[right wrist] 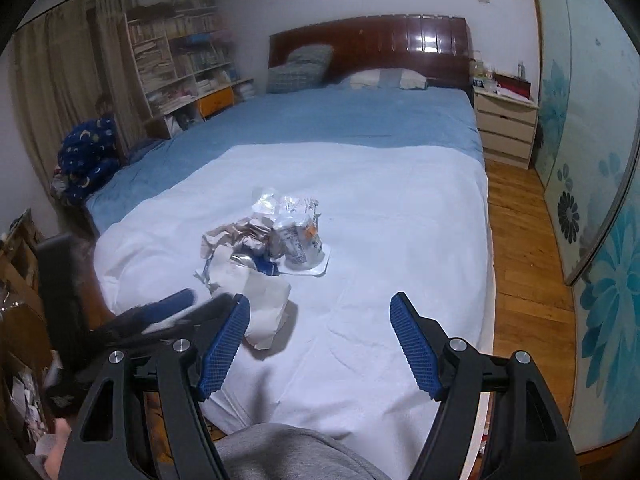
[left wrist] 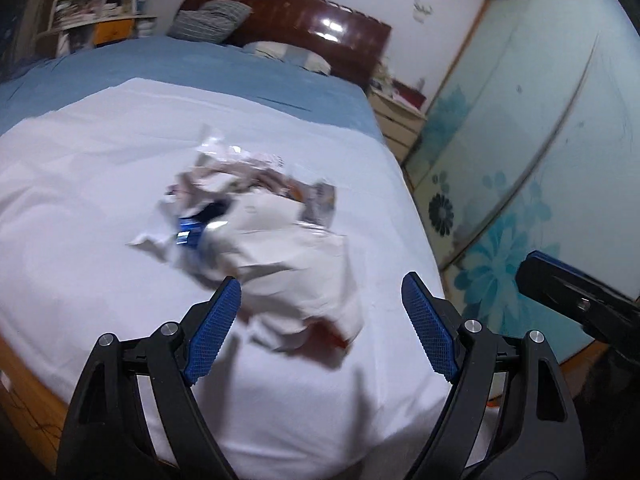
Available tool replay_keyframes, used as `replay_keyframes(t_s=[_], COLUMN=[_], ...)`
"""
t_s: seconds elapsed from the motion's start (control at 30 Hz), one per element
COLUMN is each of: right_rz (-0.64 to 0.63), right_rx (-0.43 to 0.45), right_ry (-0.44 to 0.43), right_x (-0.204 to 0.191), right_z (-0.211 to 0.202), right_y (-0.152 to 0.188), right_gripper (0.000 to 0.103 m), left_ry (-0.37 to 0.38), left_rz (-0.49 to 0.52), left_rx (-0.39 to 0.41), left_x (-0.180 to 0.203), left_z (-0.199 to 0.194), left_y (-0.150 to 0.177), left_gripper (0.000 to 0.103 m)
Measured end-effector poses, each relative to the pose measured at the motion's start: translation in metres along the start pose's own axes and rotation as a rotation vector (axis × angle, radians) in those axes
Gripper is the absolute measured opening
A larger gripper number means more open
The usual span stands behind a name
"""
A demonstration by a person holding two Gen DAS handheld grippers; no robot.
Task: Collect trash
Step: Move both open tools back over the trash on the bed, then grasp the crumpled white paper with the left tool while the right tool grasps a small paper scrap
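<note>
A heap of trash (left wrist: 256, 216) lies on the white sheet (left wrist: 80, 184) at the foot of the bed. It holds a crumpled white paper bag (right wrist: 260, 304), clear plastic packaging (right wrist: 298, 240), crumpled brown paper (right wrist: 232, 234) and a blue foil wrapper (left wrist: 190, 234). My left gripper (left wrist: 320, 284) hangs open just short of the heap, the near end of the white bag (left wrist: 304, 280) showing between its blue pads, untouched. My right gripper (right wrist: 320, 300) is open over bare sheet, to the right of the bag. Each gripper shows in the other's view: the right gripper (left wrist: 560, 292), the blurred left gripper (right wrist: 172, 308).
Beyond the white sheet (right wrist: 400, 216) are a blue bedspread (right wrist: 340, 120), pillows and a dark headboard (right wrist: 380, 44). A nightstand (right wrist: 506, 124), wood floor (right wrist: 520, 240) and floral sliding doors (right wrist: 600, 240) lie right. Bookshelves (right wrist: 180, 64) and a dark blue patterned bundle (right wrist: 88, 152) stand left. A grey-clad knee (right wrist: 288, 452) is below.
</note>
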State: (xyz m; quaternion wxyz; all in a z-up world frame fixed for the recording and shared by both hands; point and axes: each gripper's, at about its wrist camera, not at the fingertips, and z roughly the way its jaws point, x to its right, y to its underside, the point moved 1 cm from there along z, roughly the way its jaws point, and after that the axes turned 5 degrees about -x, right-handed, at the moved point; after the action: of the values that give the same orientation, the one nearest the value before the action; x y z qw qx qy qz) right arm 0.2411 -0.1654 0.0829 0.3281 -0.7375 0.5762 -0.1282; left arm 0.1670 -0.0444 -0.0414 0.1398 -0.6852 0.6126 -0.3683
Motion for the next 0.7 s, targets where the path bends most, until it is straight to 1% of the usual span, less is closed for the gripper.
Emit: replay_keyframes(t_s=[0.1, 0.13, 0.2, 0.23, 0.27, 0.33, 0.37, 0.4, 0.47, 0.5, 0.57, 0.63, 0.67, 0.7], right_rz=[0.017, 0.022, 0.032, 0.039, 0.044, 0.052, 0.055, 0.056, 0.056, 0.054, 0.048, 0.043, 0.042, 0.04], right_rx=[-0.016, -0.017, -0.018, -0.02, -0.02, -0.021, -0.021, -0.022, -0.023, -0.025, -0.027, -0.027, -0.027, -0.026], right_ry=[-0.007, -0.007, -0.009, -0.01, -0.011, -0.015, -0.017, -0.02, -0.02, -0.02, -0.018, -0.015, -0.015, -0.014], right_x=[0.011, 0.013, 0.016, 0.017, 0.019, 0.021, 0.022, 0.022, 0.022, 0.022, 0.022, 0.022, 0.022, 0.022], right_z=[0.006, 0.007, 0.009, 0.01, 0.009, 0.008, 0.008, 0.009, 0.01, 0.011, 0.011, 0.011, 0.011, 0.012], right_y=[-0.001, -0.001, -0.001, 0.0, 0.0, 0.001, 0.001, 0.001, 0.002, 0.002, 0.001, 0.002, 0.002, 0.002], right_gripper=[0.072, 0.072, 0.072, 0.072, 0.072, 0.072, 0.072, 0.072, 0.072, 0.072, 0.072, 0.072, 0.072, 0.072], left_ry=[-0.047, -0.073, -0.095, -0.116, -0.124, -0.083, -0.076, -0.066, -0.04, -0.031, -0.015, 0.009, 0.015, 0.014], left_rz=[0.036, 0.022, -0.039, -0.076, -0.095, -0.137, -0.141, -0.141, -0.14, -0.14, -0.143, -0.142, -0.143, -0.143], left_rx=[-0.022, -0.03, -0.052, -0.072, -0.085, -0.085, -0.081, -0.076, -0.061, -0.056, -0.045, -0.048, -0.044, -0.037], left_x=[0.013, 0.012, 0.005, -0.002, -0.008, -0.017, -0.019, -0.02, -0.021, -0.022, -0.023, -0.023, -0.023, -0.023], left_z=[0.02, 0.025, 0.024, 0.027, 0.028, 0.025, 0.023, 0.021, 0.017, 0.015, 0.011, 0.01, 0.01, 0.009], left_y=[-0.005, -0.006, -0.002, 0.0, 0.002, 0.004, 0.004, 0.005, 0.005, 0.006, 0.007, 0.008, 0.007, 0.007], left_gripper=[0.082, 0.082, 0.082, 0.079, 0.074, 0.064, 0.062, 0.058, 0.046, 0.035, 0.028, 0.019, 0.018, 0.007])
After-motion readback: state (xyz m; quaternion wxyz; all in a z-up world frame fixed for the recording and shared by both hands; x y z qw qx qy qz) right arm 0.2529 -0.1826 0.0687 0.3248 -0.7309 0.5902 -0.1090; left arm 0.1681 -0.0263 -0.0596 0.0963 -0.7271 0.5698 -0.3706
